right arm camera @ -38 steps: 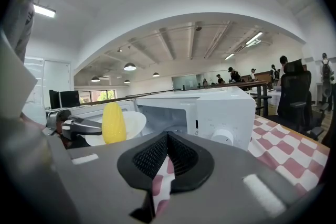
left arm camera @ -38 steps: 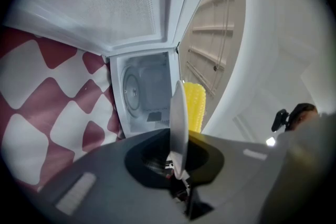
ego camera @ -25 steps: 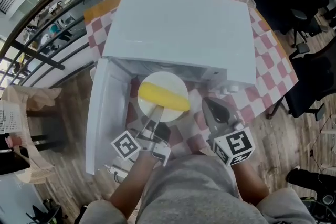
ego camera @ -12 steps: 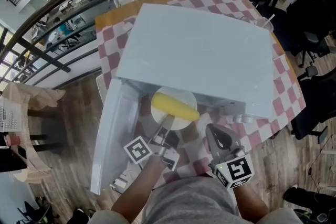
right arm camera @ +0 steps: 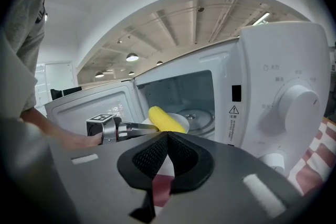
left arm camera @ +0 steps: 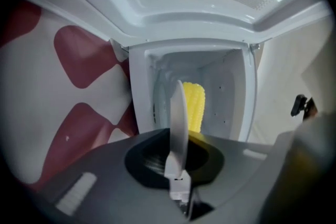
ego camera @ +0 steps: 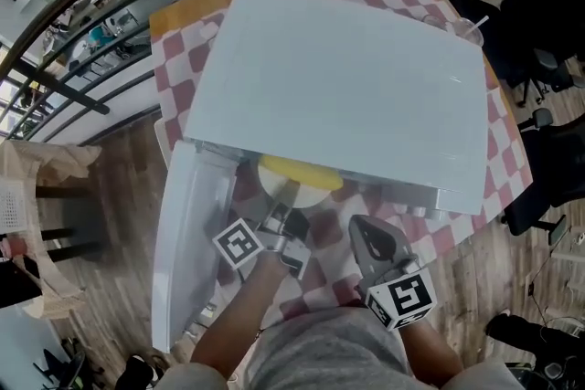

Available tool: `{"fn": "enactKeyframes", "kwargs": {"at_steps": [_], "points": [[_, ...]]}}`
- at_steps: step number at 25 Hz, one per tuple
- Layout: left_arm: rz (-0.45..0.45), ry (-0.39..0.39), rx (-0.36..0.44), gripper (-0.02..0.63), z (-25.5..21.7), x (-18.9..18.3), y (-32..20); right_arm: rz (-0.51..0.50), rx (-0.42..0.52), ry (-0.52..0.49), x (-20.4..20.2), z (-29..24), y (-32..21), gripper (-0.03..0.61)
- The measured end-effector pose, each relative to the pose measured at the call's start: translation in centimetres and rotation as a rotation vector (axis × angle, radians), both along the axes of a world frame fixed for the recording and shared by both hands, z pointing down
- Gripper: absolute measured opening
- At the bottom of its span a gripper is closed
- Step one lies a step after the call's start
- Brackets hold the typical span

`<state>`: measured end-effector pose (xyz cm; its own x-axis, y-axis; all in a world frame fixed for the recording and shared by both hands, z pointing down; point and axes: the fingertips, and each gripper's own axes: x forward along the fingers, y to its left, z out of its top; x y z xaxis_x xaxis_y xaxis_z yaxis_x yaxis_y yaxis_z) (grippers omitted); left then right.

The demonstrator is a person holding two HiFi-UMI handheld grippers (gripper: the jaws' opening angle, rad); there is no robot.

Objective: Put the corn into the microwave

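Corn (ego camera: 300,171) lies on a white plate (ego camera: 313,195), halfway inside the open microwave (ego camera: 347,78). We hold the plate's edge tight in the jaws of our left gripper (ego camera: 290,190). Our right gripper (ego camera: 356,223) hangs near it, jaws closed on nothing.

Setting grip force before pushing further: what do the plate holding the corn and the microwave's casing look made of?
Plate: smooth, plain white with a thin rim. It looks like glazed ceramic or melamine, but the look doesn't settle which.
Microwave casing: glossy white with soft highlights. The top is probably painted sheet metal, and the front panel with its moulded knob looks plastic.
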<state>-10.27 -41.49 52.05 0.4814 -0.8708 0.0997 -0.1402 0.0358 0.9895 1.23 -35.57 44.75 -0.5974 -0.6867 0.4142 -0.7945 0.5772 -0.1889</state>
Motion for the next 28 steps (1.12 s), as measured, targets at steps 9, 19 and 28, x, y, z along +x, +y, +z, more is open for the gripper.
{"fn": "enactKeyframes", "kwargs": {"at_steps": [9, 19, 28], "points": [[0.004, 0.007, -0.011, 0.025, 0.7, 0.4, -1.7, 0.015, -0.014, 0.005, 0.4, 0.5, -0.4, -0.003], [-0.008, 0.019, -0.047, 0.028, 2.0, 1.1, -2.0, 0.027, -0.014, 0.008, 0.9, 0.5, 0.0, -0.003], [0.014, -0.04, 0.009, 0.049, 1.2, 1.5, -2.5, 0.029, -0.016, 0.011, 1.2, 0.3, 0.3, -0.003]]}}
